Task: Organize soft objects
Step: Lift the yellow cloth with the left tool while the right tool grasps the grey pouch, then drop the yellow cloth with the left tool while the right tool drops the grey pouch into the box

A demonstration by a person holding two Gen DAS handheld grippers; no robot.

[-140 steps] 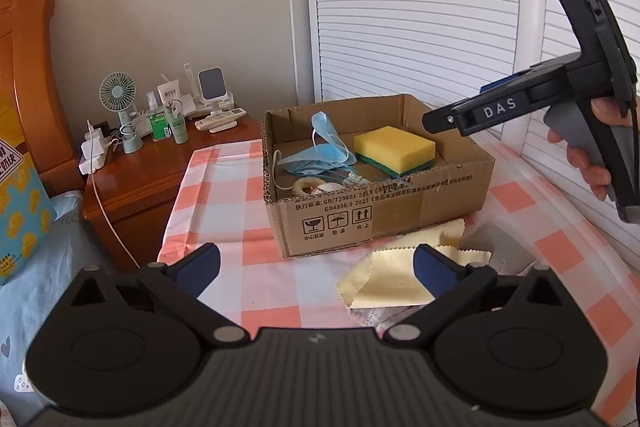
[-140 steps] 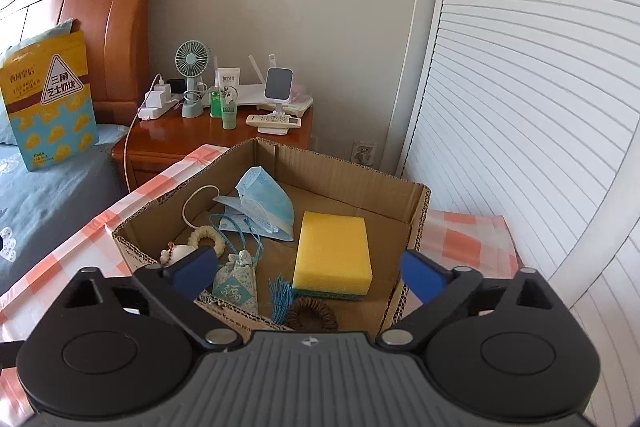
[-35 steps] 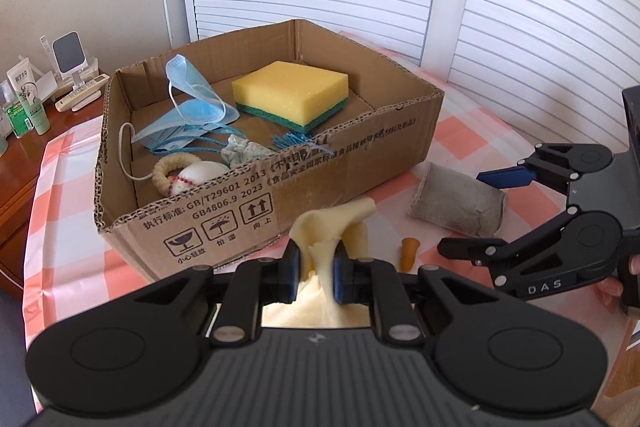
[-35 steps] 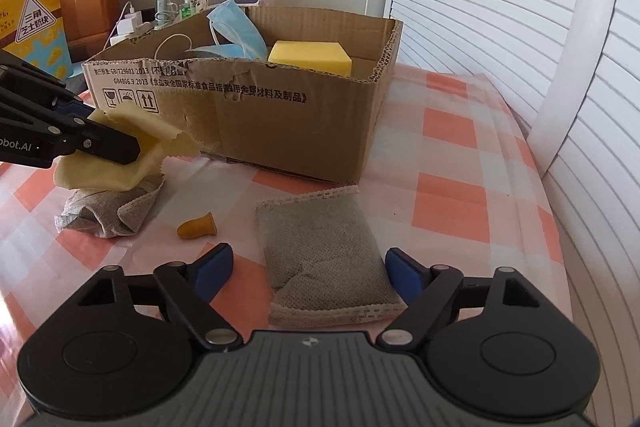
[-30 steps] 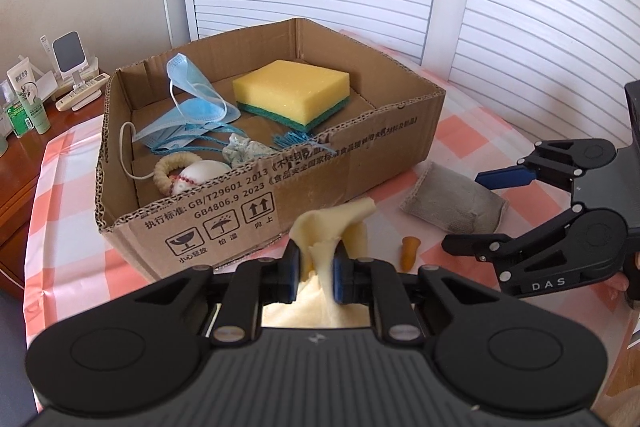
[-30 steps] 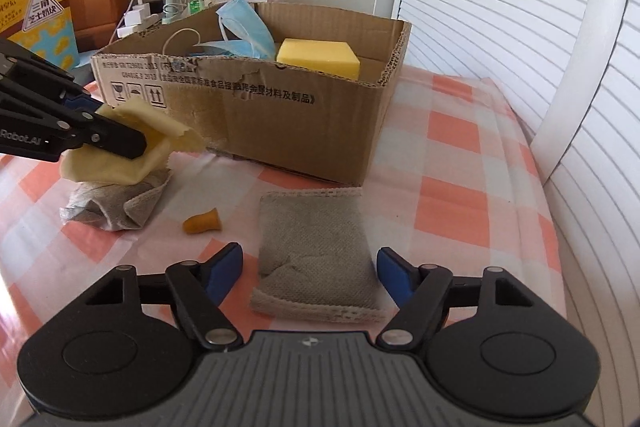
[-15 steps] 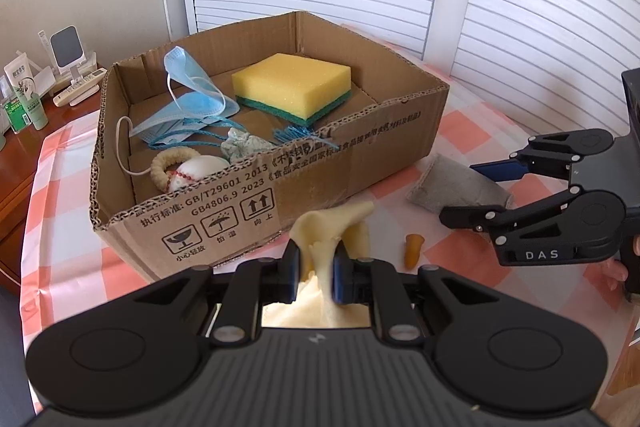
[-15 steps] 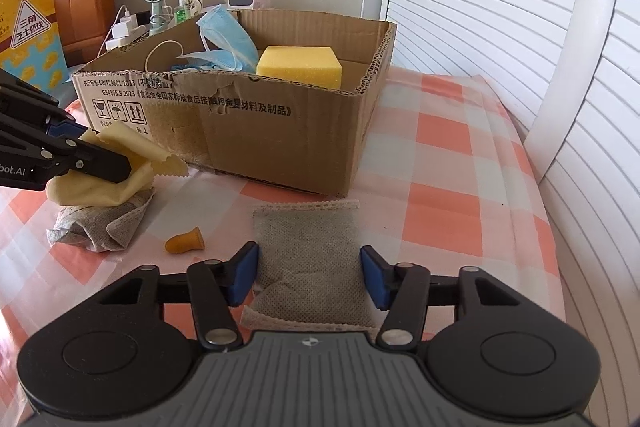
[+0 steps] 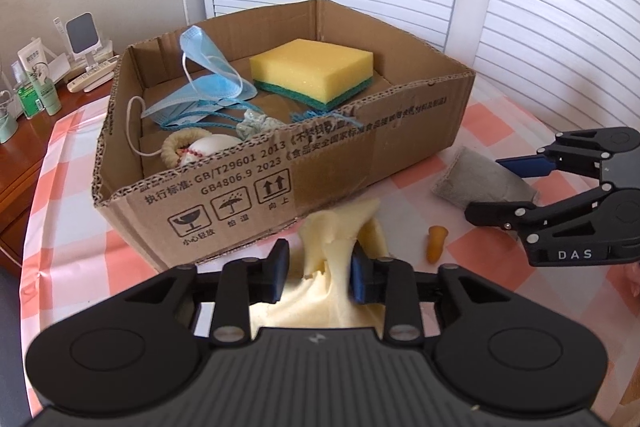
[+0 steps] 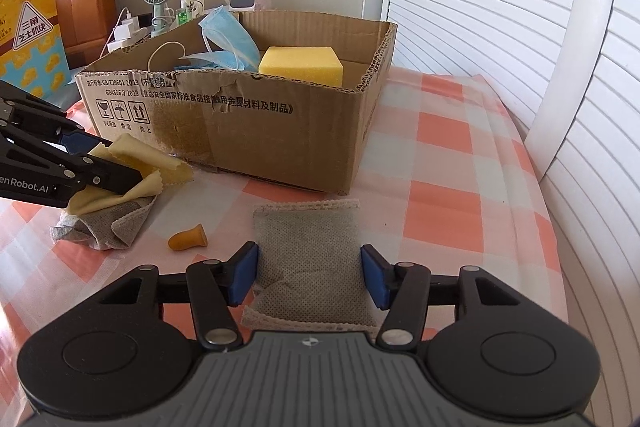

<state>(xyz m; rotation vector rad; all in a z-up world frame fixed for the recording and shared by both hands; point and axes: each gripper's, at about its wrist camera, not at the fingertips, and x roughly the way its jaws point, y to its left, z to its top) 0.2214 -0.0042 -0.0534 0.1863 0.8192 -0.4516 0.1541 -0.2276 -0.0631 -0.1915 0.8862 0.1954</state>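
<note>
While my left gripper [image 9: 318,269] has just been opening around the bunched pale-yellow cloth [image 9: 340,227] before the brown cardboard box [image 9: 320,163], my right gripper [image 10: 309,277] straddles the grey mesh pouch [image 10: 310,247], pads seemingly touching its edges.

- The desk [image 10: 452,163] is covered by a cloth checked in orange-pink and white.
- A cardboard box [image 10: 256,139] stands on it, open at the top.
- A grey mesh pouch [image 10: 308,247] with lace-trimmed ends lies flat just in front of the box.
- A small orange cone-shaped piece [image 10: 188,237] lies beside the pouch, apart from it.
- A crumpled grey cloth [image 10: 100,231] rests further left, with a pale yellow cloth [image 10: 132,167] partly draped on it.
</note>
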